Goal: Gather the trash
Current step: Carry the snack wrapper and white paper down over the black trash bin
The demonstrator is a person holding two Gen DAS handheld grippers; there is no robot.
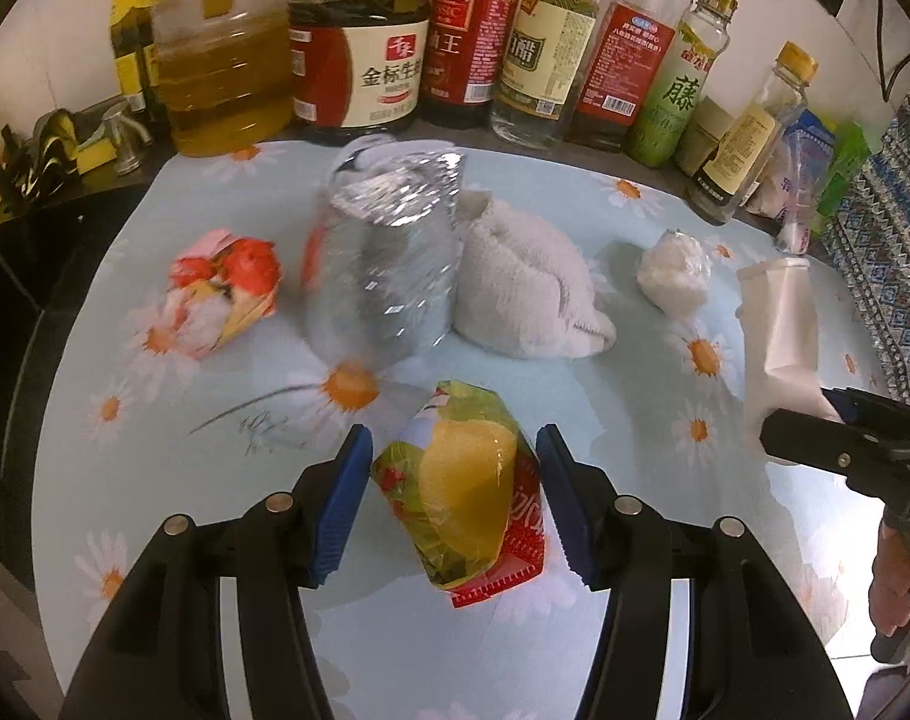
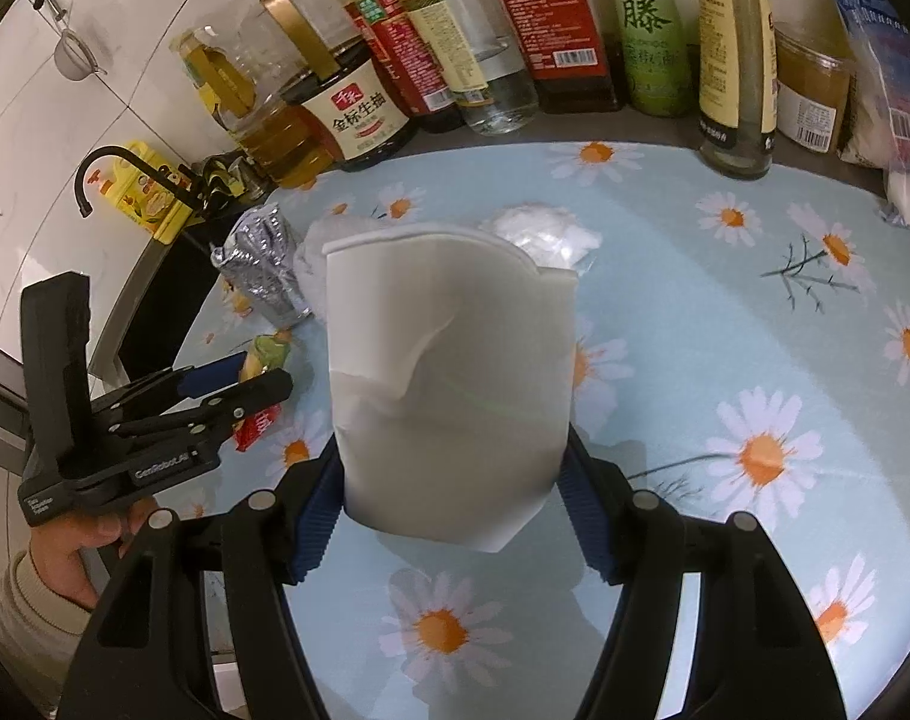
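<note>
Two items in hand: crumpled snack wrapper (image 1: pixel 464 492), light, crackly, slippery, clamped mid-body in left gripper (image 1: pixel 455 498) jaws at 6 o'clock above desk (image 1: pixel 665 600); white paper cup (image 2: pixel 449 378), crushable, squeezed low in right gripper (image 2: pixel 449 510) jaws.

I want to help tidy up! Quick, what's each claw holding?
Left gripper: closed on the yellow-green wrapper.
Right gripper: closed on the white paper cup.

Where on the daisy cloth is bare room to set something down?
Bare: the near-right cloth, between the white paper cup and the salt bags; also nearest the cameras. Crowded: the bottle row behind, and mid-table around the foil bag, towel and crumpled wrapper.
</note>
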